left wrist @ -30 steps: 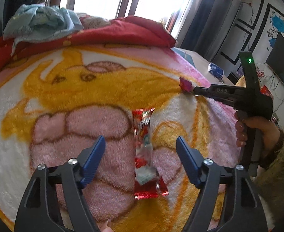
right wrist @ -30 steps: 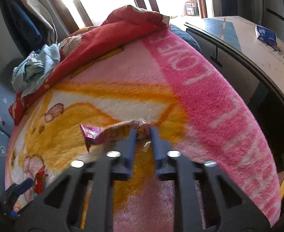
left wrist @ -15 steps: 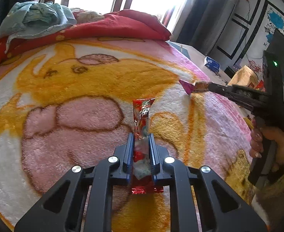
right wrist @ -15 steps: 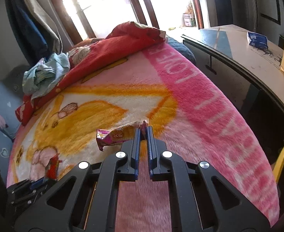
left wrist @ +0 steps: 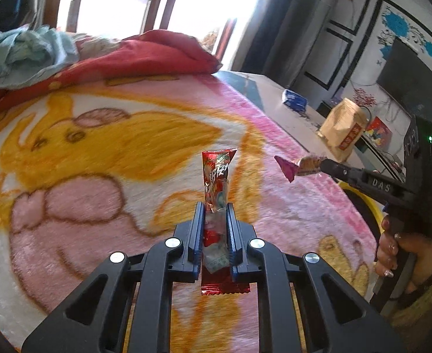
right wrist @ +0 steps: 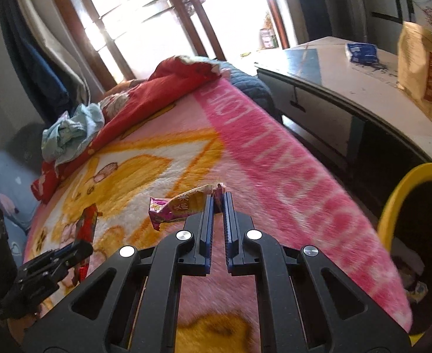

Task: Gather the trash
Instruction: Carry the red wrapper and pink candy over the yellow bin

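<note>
Bed under both tools, covered by a pink-and-yellow cartoon blanket. Bench ahead and right of the right hand-held gripper, carrying a tan paper bag. Yellow-rimmed bin low on its right, beside the bed edge. Left hand-held gripper: jaws closed on a red snack wrapper, which stands upright and clear of the blanket. Right hand-held gripper: jaws nearly together, pinching the end of a purple snack wrapper that sticks out to its left.
</note>
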A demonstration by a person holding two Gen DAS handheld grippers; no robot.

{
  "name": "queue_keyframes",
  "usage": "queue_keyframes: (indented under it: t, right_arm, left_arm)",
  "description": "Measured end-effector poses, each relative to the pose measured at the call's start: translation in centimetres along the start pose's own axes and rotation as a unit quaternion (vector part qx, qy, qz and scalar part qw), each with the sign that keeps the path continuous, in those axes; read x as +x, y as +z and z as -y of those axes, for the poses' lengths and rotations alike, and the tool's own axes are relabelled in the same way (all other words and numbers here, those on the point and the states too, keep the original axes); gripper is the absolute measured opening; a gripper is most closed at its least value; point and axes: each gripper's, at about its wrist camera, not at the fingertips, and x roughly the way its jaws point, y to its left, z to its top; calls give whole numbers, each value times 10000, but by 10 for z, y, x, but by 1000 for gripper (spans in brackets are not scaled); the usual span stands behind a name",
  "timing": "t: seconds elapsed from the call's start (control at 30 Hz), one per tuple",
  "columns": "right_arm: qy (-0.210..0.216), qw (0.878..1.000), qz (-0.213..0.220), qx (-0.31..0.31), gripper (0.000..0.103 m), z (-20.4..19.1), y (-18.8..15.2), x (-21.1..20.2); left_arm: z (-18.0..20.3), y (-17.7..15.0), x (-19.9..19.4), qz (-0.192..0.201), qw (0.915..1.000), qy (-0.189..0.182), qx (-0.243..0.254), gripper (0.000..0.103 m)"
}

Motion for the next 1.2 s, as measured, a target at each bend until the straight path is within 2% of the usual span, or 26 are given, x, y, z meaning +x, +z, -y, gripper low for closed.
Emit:
queue_keyframes:
  t: [0.6,1.2]
  right_arm:
    - [-642,9963,425,390,3,66,-13,-69]
    - [-1343,9828,727,1043,3,132,-29,-123]
  left_arm:
    - [86,6,13,-18,9950,-636,775,14]
    - [164,8,32,-88,9815,-1272,1429,14]
